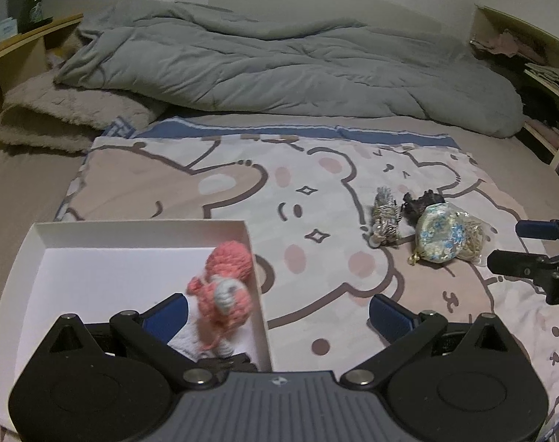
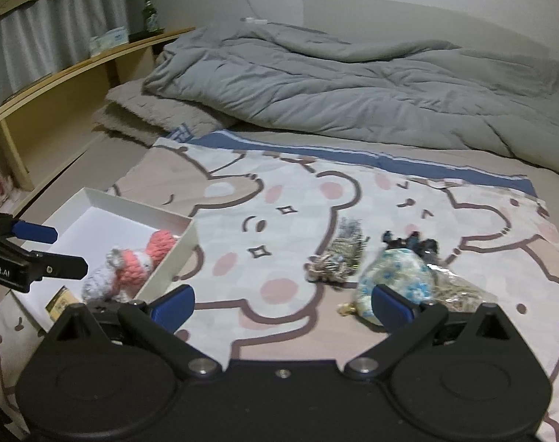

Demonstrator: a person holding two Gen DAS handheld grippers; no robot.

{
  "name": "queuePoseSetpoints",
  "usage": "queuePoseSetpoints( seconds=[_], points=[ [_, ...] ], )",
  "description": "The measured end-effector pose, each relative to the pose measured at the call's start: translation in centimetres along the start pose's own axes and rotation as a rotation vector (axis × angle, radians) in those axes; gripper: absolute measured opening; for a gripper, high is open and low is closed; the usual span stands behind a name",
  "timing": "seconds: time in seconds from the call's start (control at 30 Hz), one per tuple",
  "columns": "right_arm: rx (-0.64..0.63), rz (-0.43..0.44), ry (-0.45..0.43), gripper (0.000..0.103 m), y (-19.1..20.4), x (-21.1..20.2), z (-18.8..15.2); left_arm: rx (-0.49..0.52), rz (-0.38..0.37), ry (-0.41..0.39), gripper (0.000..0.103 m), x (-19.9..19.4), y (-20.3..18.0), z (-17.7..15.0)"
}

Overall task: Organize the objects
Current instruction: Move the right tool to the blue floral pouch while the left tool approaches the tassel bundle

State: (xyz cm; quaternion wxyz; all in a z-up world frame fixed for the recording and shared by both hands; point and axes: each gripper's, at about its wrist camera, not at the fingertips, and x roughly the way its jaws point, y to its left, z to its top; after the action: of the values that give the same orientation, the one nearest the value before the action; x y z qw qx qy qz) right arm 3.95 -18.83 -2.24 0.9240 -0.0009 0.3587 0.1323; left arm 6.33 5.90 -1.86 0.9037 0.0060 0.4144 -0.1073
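Fingers of the left gripper (image 1: 277,316) stand wide apart over the white box (image 1: 139,228), gripping nothing; the knitted toy (image 1: 226,287) lies inside by the right wall. Spread and empty too, the right gripper (image 2: 283,304) hangs near the floral pouch (image 2: 397,280) (tassel (image 2: 338,258) just beside). All rest on a bear-print sheet (image 2: 279,213); a grey duvet (image 2: 353,88) lies beyond, a wooden shelf (image 2: 76,73) at left.

Bed (image 2: 95,162): grey duvet (image 2: 353,88), folded fleece blanket (image 2: 150,114), bear-print cloth (image 2: 279,221) spread flat.
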Motion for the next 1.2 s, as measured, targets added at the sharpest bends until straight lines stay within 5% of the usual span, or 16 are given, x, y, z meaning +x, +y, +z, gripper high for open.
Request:
queuePoseSetpoints(
  seconds=[1.2],
  points=[
    [0.359, -0.224, 0.032, 0.103, -14.8, 3.8, -0.9, 0.049, -0.152, -0.031, 0.102, 8.2, -10.6, 5.5]
  ],
)
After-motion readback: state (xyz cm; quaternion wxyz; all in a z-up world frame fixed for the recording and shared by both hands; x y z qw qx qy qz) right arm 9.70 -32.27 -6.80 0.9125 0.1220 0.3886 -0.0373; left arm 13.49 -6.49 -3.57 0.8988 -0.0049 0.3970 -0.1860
